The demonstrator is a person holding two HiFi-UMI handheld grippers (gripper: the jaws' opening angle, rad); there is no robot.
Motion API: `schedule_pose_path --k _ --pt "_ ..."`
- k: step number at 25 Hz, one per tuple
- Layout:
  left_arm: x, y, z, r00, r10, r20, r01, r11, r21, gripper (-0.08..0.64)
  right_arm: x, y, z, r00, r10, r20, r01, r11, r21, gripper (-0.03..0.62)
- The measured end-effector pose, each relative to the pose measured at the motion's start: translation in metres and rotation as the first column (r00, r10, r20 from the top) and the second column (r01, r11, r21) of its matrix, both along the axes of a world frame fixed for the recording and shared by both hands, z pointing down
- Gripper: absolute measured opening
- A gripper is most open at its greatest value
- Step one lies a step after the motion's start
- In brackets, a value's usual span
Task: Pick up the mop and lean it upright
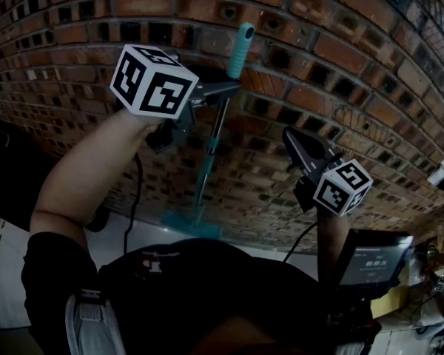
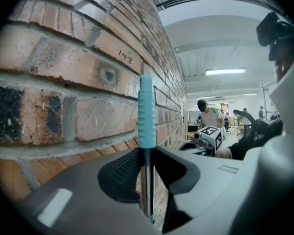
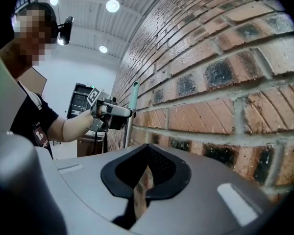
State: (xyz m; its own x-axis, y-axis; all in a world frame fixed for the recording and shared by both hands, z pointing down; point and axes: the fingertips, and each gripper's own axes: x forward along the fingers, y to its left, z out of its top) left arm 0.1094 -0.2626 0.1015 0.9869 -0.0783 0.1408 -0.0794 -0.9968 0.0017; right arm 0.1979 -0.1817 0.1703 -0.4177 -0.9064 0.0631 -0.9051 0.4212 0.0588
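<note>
Brick wall (image 1: 340,65) fills almost all of the head view, with a strip of pale floor (image 1: 126,235) at lower left. The mop (image 1: 214,135) is seen near the frame's middle, standing close to upright against the bricks. Its teal head (image 1: 192,226) is planted on the floor and its ribbed teal grip (image 1: 240,50) is uppermost.

The left gripper (image 1: 228,89) is clamped on the bare metal shaft just under that grip, with the jaws pressed to either side of the tube. The right gripper (image 3: 147,166), at centre right of the head view, is kept apart from the mop. Its jaws are drawn together on nothing.

The mop is judged to be light and stiff, but long, so a small push at the top would swing it readily. The polished shaft is likely to be slippery between the pads. The ribbed grip, or the spot just below it, is judged the better place to be held. The head may be expected to skid on the smooth floor if the lean is made too shallow.
</note>
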Motion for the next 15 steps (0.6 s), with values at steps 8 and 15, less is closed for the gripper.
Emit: schedule_pose_path --k 8,15 --pt "0.002 0.004 0.02 1.0 -0.001 0.026 0.001 1.0 -0.008 0.086 0.0 0.001 0.009 1.0 0.001 0.005 -0.001 1.0 -0.015 0.015" --pt "0.004 0.007 0.064 0.998 -0.013 0.065 0.015 0.999 -0.035 0.087 -0.001 0.001 0.027 1.0 0.001 0.008 0.0 0.999 -0.034 0.015"
